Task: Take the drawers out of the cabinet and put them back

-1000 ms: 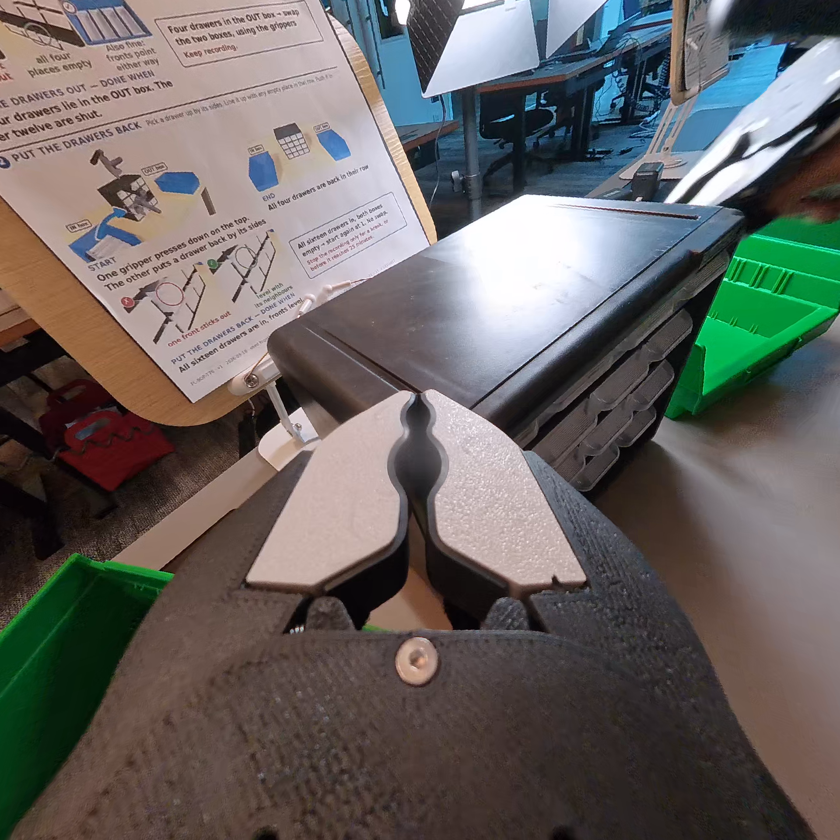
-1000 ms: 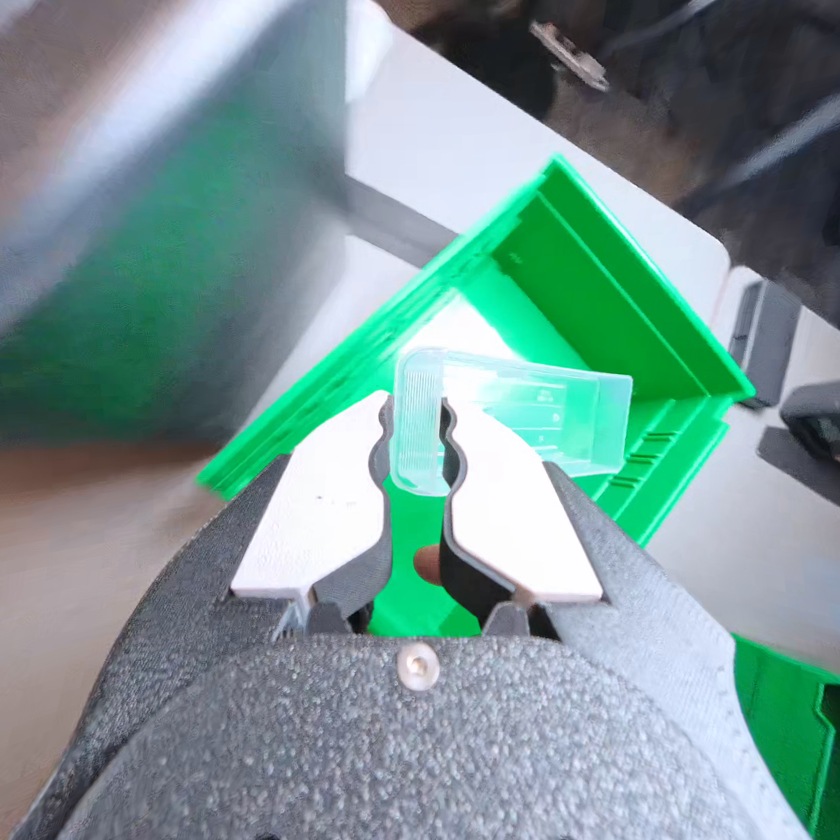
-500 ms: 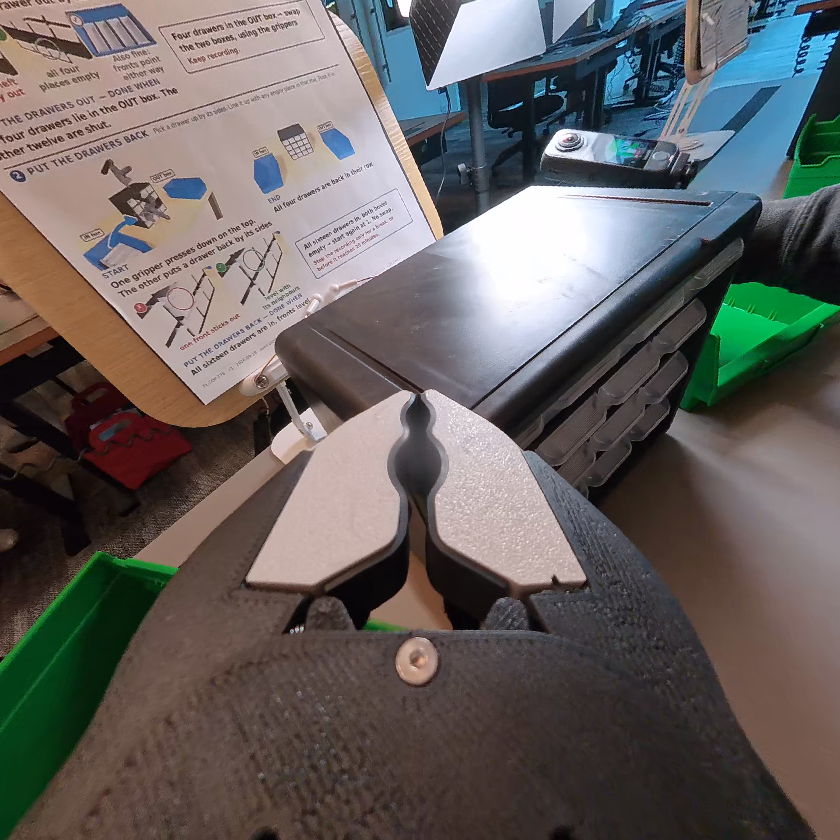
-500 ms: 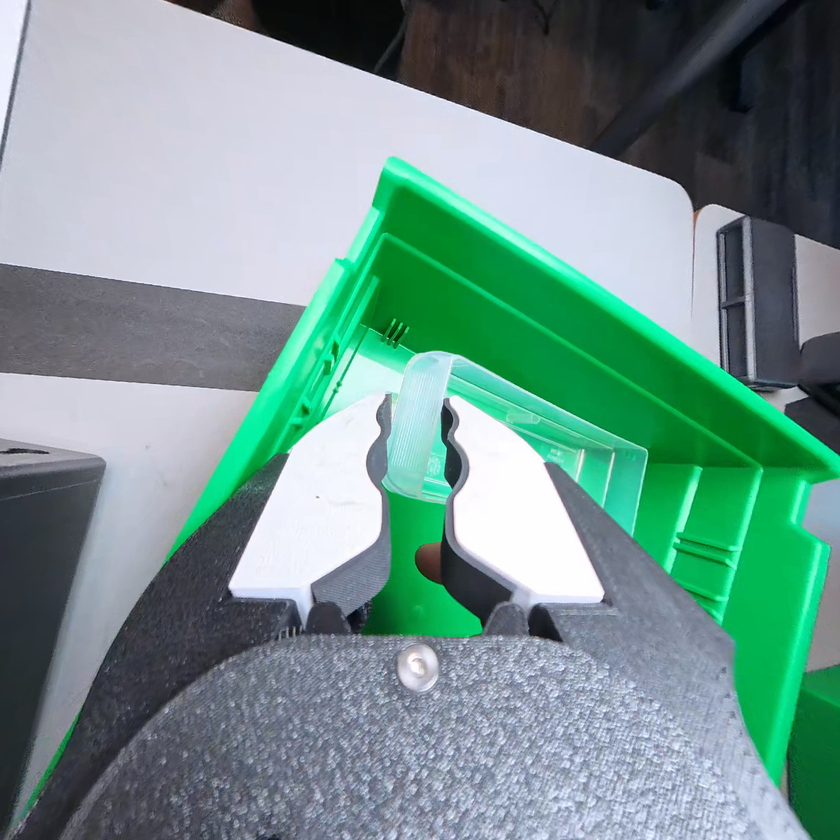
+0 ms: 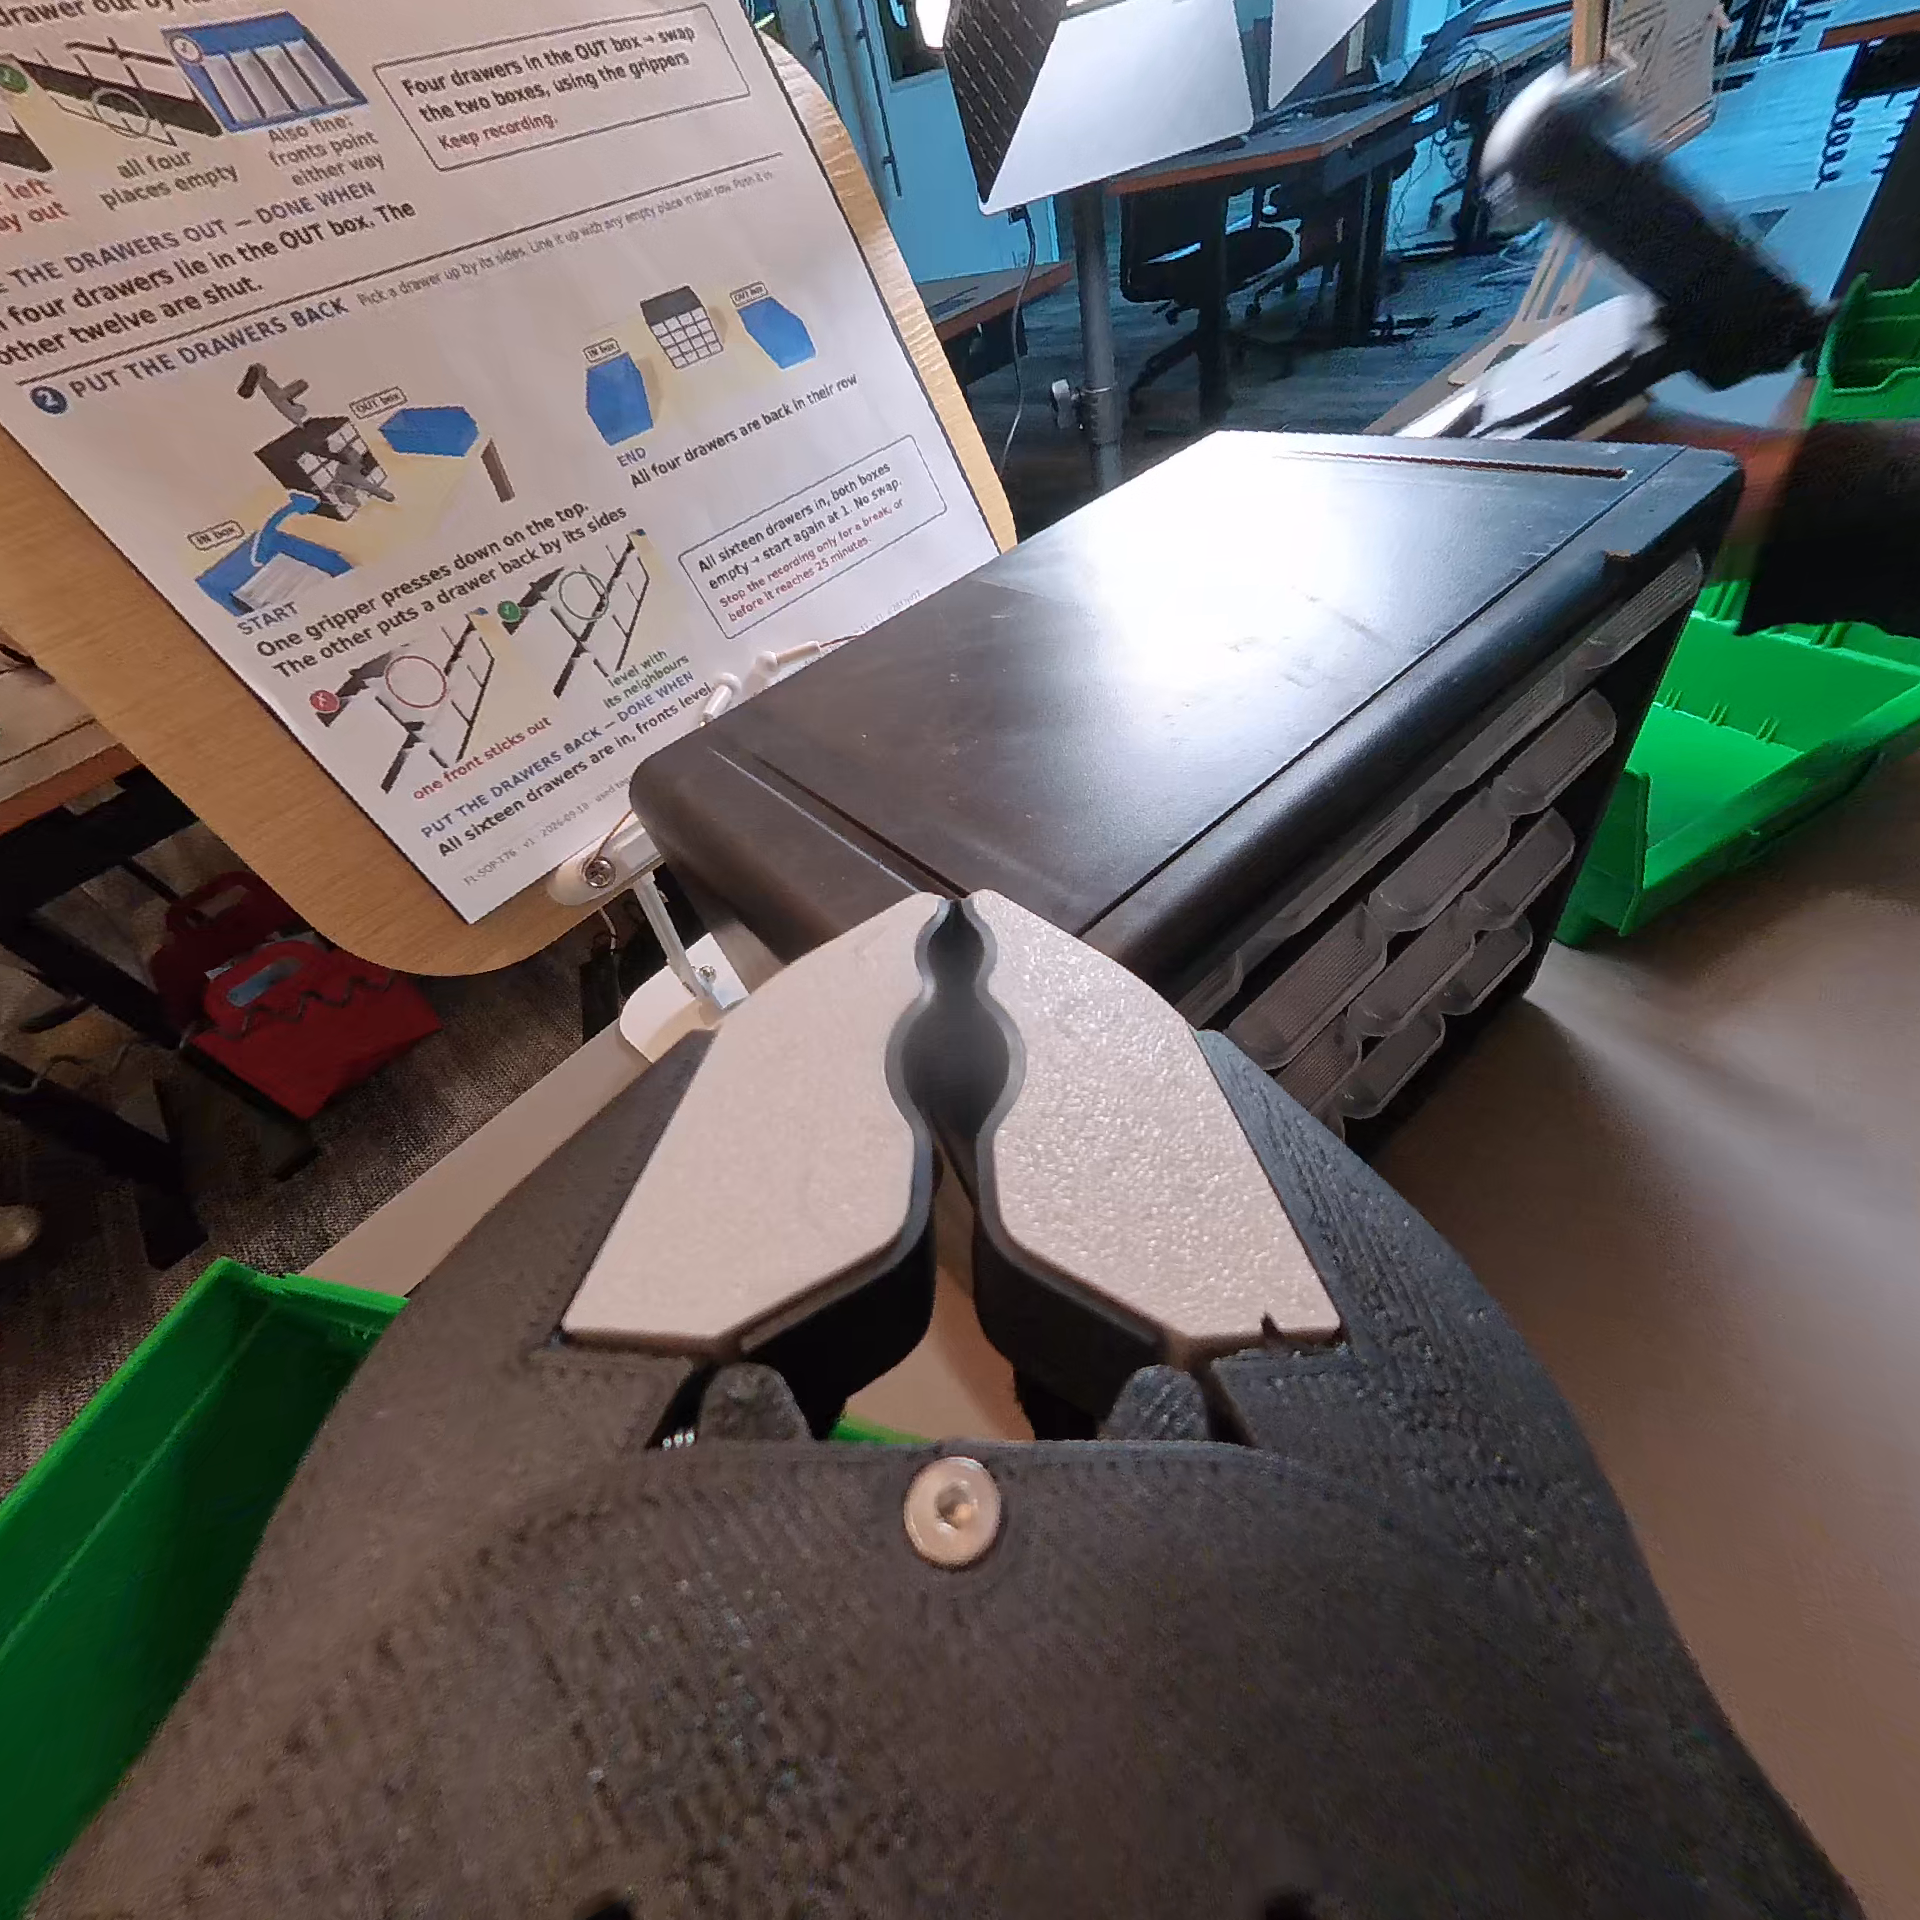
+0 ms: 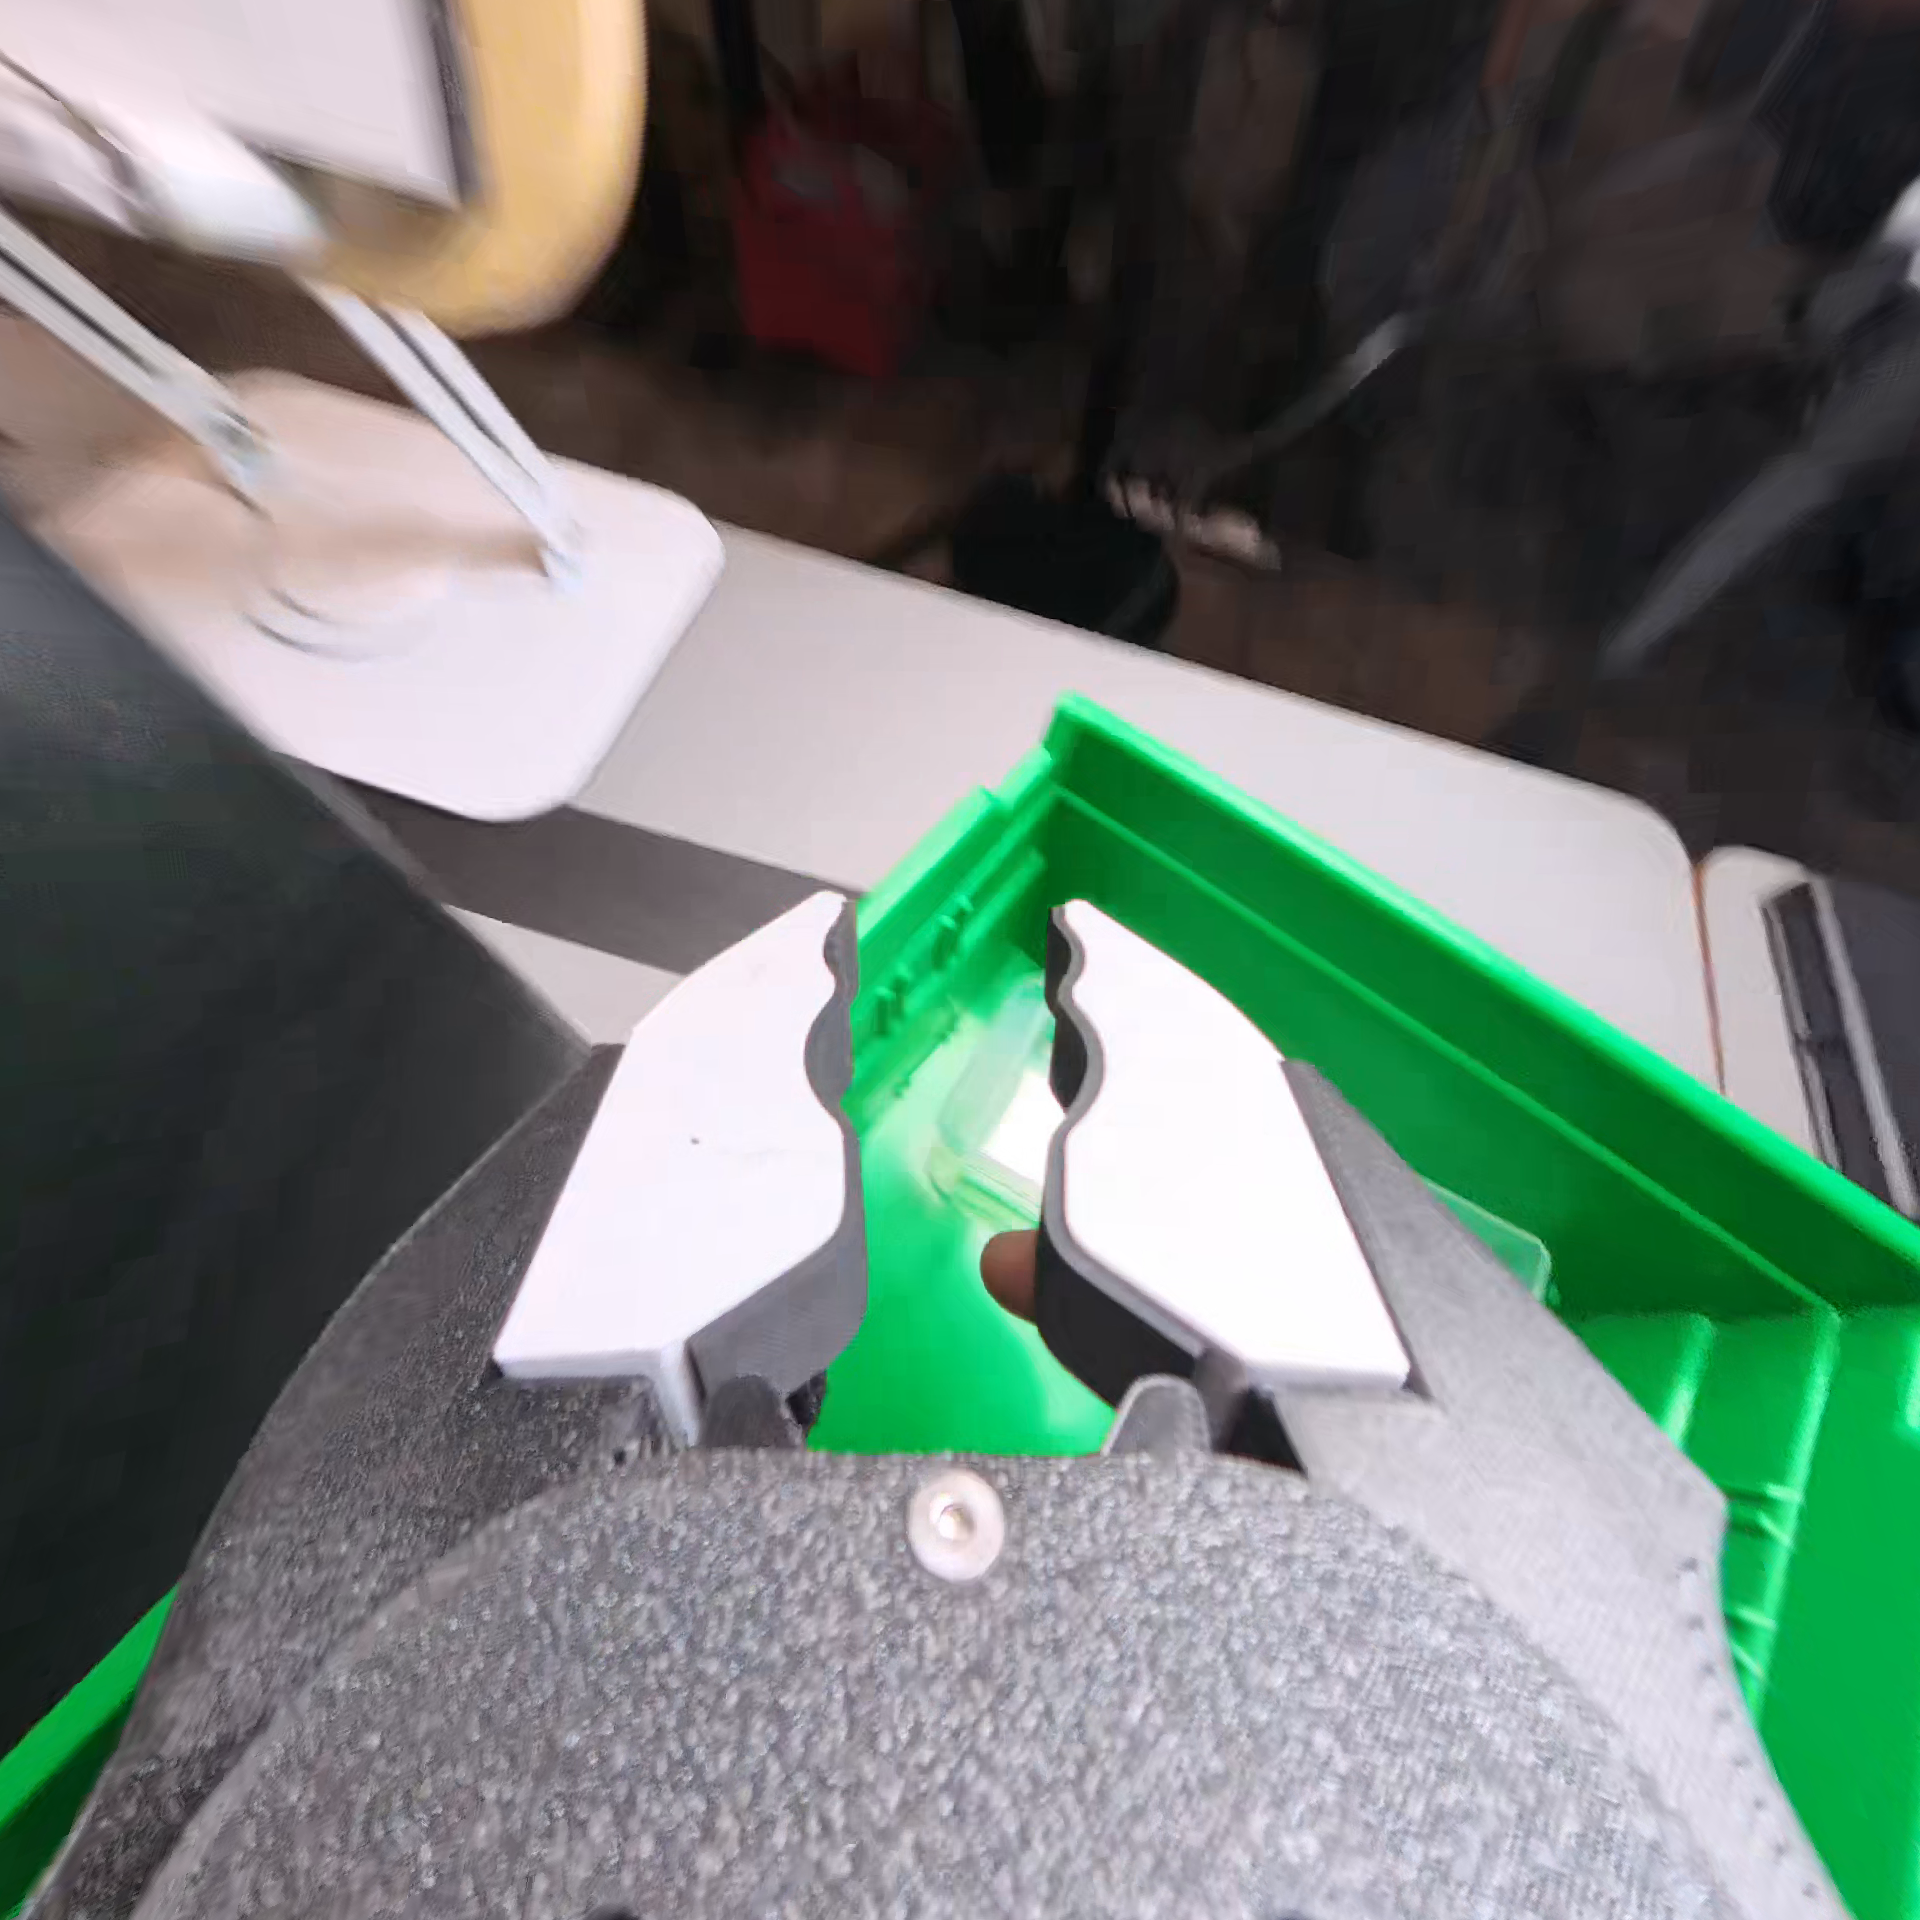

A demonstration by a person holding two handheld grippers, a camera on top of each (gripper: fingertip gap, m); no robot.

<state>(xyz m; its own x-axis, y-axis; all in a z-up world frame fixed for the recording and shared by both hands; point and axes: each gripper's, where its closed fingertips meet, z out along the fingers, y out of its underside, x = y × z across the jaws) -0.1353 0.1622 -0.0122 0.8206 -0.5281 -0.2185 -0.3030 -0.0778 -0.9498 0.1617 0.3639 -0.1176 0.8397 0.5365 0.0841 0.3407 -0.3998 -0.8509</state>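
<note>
two green bins (image 5: 1756, 748) flanking cabinet (image 5: 1195, 665); drawer (image 6: 997, 1132) probably inside one.

Bare table (image 5: 1714, 1195) lies before the cabinet (image 5: 1195, 675); green bins (image 5: 1766, 748) flank it.

The left wrist view looks forward and down across the black cabinet (image 5: 1226, 665) from near its corner. The right wrist view looks steeply down into a green bin (image 6: 1455, 997), close. Both catch the cabinet.
</note>
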